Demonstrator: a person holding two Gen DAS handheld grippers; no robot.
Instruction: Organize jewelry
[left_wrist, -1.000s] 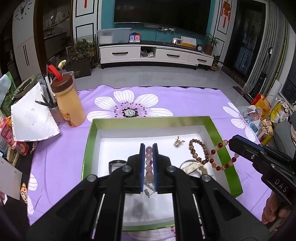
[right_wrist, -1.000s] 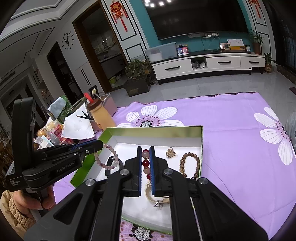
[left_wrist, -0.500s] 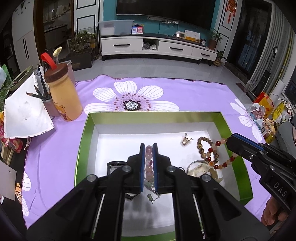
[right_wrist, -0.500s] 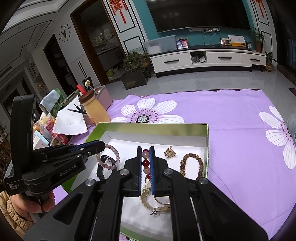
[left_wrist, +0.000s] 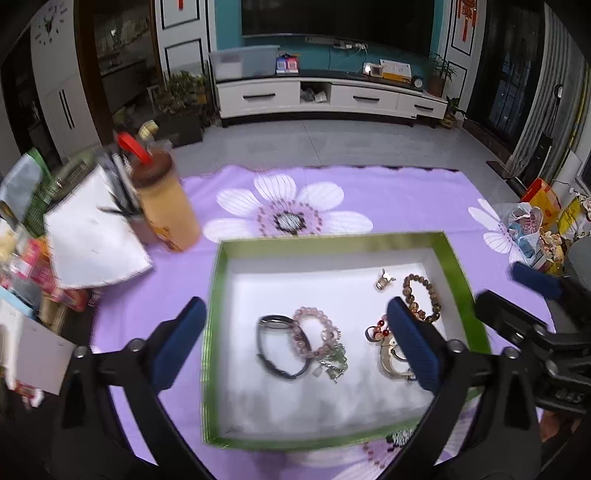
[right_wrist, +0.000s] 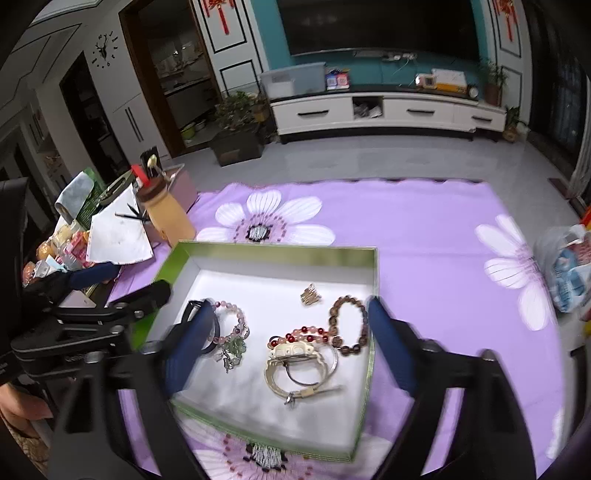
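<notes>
A green-rimmed tray (left_wrist: 332, 242) (right_wrist: 277, 251) with a white floor sits on the purple cloth. My left gripper (left_wrist: 295, 332) hovers over it, jaws opening wide, nothing gripped. Below it lie a pink bead bracelet (left_wrist: 300, 338) and a black band (left_wrist: 271, 360). My right gripper (right_wrist: 291, 332) also hangs above the tray with its jaws opening. Under it lie a red bead bracelet (right_wrist: 306, 332), a white watch (right_wrist: 295, 350) and a brown bead bracelet (right_wrist: 349, 298). A gold charm (right_wrist: 310, 294) rests farther back. Each gripper shows at the other view's edge.
An orange bottle with a brown lid (left_wrist: 166, 210), white paper (left_wrist: 92, 240) and snack packets crowd the table's left side. Plastic bags (left_wrist: 528, 229) stand at the right edge. The flowered purple cloth (left_wrist: 388, 203) stretches behind the tray.
Both grippers were shut on bead bracelets, the left on the pink one, the right on the red one. Both have let go and risen a little; the bracelets now lie in the tray.
</notes>
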